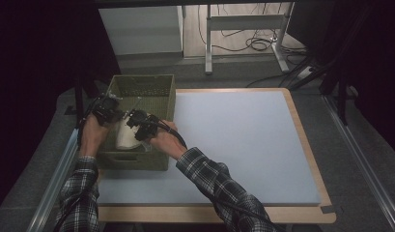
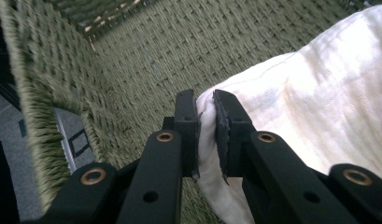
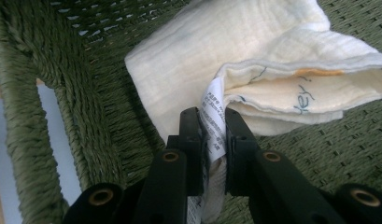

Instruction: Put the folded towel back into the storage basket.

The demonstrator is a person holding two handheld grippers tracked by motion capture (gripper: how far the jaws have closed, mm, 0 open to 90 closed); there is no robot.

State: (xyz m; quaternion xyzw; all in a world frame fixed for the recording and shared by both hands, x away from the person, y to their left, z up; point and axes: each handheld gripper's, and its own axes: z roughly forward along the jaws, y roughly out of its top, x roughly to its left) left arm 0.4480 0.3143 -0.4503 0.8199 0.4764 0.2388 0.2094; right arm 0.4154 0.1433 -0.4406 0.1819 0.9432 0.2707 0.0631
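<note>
A folded cream cloth (image 1: 125,137) lies inside a green woven basket (image 1: 167,99) at the table's left side. My left gripper (image 1: 108,112) reaches into the basket from the left. In the left gripper view its jaws pinch an edge of the cloth (image 2: 291,102) between the pads, so the left gripper (image 2: 206,135) is shut on it. My right gripper (image 1: 139,126) comes in from the right side of the basket. Seen along its own jaws, the right gripper (image 3: 212,149) is shut on a cloth corner with a white care label (image 3: 214,123). The cloth (image 3: 202,51) is folded over on the basket floor.
The basket wall (image 3: 67,102) has a handle cutout close to my right gripper, and another basket wall (image 2: 39,93) stands left of my left gripper. The light blue mat (image 1: 233,140) covers the wooden table (image 1: 301,130). Desk legs and cables (image 1: 253,43) lie beyond.
</note>
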